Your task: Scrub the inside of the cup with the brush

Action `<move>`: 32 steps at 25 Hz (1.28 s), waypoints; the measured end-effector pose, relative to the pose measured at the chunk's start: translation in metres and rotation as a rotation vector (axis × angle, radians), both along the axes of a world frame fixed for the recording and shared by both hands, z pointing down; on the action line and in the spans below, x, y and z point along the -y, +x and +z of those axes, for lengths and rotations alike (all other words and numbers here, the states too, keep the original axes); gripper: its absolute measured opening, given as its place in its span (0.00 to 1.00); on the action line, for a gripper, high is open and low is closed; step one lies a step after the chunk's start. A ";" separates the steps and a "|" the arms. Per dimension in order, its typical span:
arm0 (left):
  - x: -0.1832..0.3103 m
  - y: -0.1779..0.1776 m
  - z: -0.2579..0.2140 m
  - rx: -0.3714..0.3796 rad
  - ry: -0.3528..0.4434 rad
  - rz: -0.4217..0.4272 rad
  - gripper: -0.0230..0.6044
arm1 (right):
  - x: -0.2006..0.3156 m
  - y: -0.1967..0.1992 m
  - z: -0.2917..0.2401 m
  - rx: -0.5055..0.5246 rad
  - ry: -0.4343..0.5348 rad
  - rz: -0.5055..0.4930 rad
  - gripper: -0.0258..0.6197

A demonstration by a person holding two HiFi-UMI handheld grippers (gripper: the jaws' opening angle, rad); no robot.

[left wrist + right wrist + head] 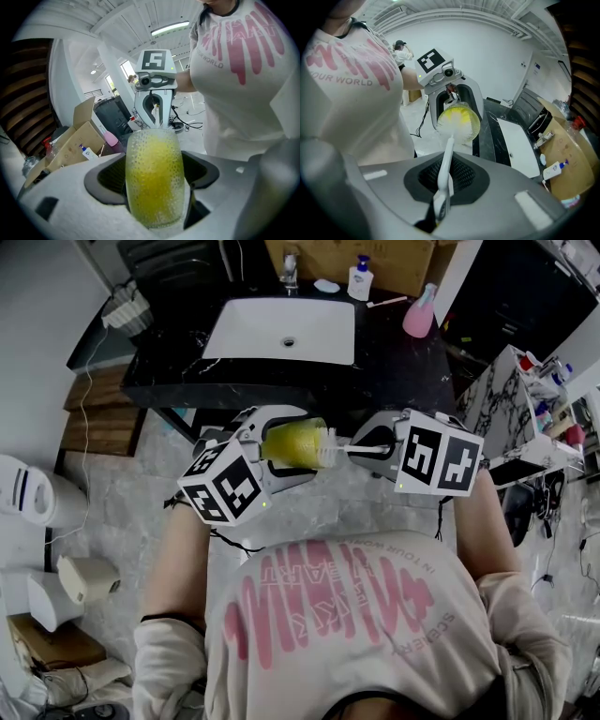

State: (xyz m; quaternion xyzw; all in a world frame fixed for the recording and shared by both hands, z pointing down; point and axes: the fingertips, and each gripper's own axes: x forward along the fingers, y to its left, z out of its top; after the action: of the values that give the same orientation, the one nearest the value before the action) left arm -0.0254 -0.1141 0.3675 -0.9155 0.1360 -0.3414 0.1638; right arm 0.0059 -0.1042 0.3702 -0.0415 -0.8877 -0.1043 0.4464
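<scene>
We've got the cup (pixel 153 178) lying sideways in mid-air in front of the chest, this side of the sink (pixel 272 329), w/ the left gripper (pixel 270 454) clamped round its mid-body & the right gripper (pixel 380 450) pinched shut on the thin white handle of the brush (pixel 446 164). Cup looks light, stiff, dimpled & prob. slippery once wet, so that mid-wall hold seems right to us; the handle likely flexes. Right gripper view looks into the mouth, bristles filling it; left gripper view gives only the outer wall, so depth's unclear.
</scene>
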 end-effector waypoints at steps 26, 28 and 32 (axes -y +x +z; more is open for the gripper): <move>0.002 -0.005 0.005 0.053 0.027 0.043 0.62 | 0.017 0.018 -0.017 -0.011 0.027 0.023 0.06; 0.004 -0.008 0.003 0.043 0.023 0.034 0.62 | 0.016 0.018 -0.018 -0.014 0.025 0.018 0.06; 0.006 -0.012 0.005 0.028 0.012 0.019 0.62 | 0.016 0.020 -0.019 -0.025 0.039 0.014 0.06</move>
State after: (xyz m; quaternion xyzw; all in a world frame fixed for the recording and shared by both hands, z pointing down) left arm -0.0374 -0.1199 0.3725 -0.9109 0.1269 -0.3518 0.1746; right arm 0.0255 -0.1203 0.3508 -0.0279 -0.8802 -0.1180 0.4589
